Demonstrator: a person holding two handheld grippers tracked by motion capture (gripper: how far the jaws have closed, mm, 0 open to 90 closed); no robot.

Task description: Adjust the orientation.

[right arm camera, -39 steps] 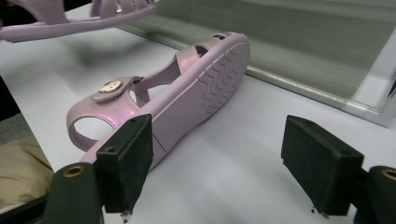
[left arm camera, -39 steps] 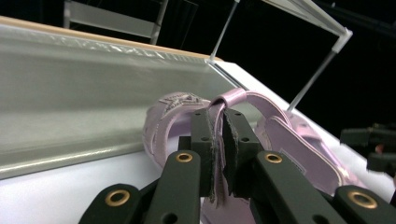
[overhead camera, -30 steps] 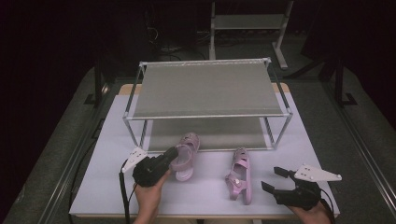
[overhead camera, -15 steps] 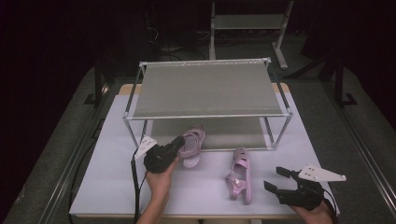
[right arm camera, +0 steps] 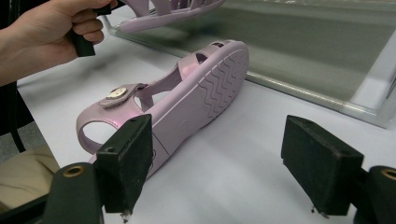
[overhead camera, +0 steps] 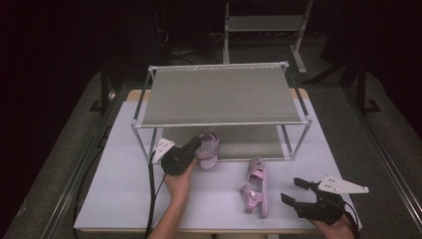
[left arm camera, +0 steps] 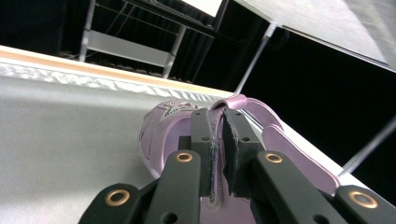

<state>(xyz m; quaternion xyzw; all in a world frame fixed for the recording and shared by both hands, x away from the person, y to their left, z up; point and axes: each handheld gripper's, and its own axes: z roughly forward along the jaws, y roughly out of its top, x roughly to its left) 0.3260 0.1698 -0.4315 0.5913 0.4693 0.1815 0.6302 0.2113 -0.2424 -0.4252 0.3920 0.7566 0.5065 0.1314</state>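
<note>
A pink sandal hangs at the front edge of the rack's lower shelf, its toe reaching in under the upper shelf. My left gripper is shut on it; in the left gripper view my left gripper pinches the sandal's strap. The second pink sandal lies on its side on the white table. My right gripper stands open just right of it. In the right gripper view, the right gripper has that sandal beyond its left jaw, sole facing me.
The metal-framed rack fills the table's far half; its front legs stand near both sandals. A person's hand holds the left gripper, whose cable trails to the near table edge. Another shelf unit stands in the dark behind.
My left gripper has carried its sandal forward and to the right, up to the lower shelf's front edge. The right gripper and the lying sandal have hardly moved.
</note>
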